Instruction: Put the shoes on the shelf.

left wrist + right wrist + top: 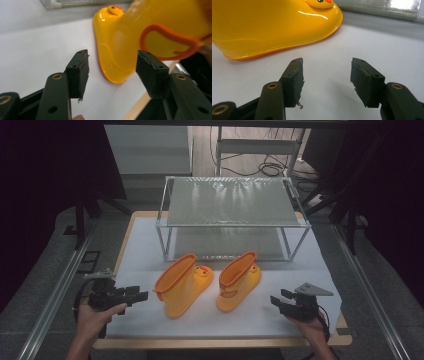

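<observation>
White table (300, 270): two yellow boots (182, 285) (239, 281) before a bare wire rack (232, 215); each hand-held gripper (142, 295) (276, 301) gapes, holding nothing.

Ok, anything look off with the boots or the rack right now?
Nothing is damaged or spilled. The left boot leans over towards the left gripper, while the right boot sits flatter. The rack looks square and bare.
</observation>
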The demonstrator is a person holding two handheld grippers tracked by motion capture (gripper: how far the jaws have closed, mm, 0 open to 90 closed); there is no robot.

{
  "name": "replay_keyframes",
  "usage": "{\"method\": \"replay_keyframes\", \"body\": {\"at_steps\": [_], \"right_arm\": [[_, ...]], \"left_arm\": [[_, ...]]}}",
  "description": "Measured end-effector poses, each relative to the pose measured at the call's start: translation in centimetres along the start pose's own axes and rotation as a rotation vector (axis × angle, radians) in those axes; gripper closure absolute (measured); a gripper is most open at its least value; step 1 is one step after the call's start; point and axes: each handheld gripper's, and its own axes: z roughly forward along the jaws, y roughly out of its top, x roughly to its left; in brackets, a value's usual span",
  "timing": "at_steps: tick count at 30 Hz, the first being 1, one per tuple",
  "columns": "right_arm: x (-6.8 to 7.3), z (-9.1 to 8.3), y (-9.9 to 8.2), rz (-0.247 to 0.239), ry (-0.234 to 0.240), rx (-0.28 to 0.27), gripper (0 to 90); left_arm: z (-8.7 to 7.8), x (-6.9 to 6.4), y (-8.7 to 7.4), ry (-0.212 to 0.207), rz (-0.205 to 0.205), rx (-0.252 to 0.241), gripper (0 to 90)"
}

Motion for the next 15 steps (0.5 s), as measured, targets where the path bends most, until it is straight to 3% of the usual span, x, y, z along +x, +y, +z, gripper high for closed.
{"method": "replay_keyframes", "body": {"at_steps": [8,15], "right_arm": [[-0.1,0.2,-0.1,0.005,-0.006,0.007,43.4],[-0.2,0.3,-0.2,-0.001,-0.018,0.01,43.4]], "left_arm": [[-1.9,-0.6,1.9,-0.061,0.011,0.002,44.1],[-3.0,-2.6,4.6,-0.094,0.053,0.011,43.9]]}}
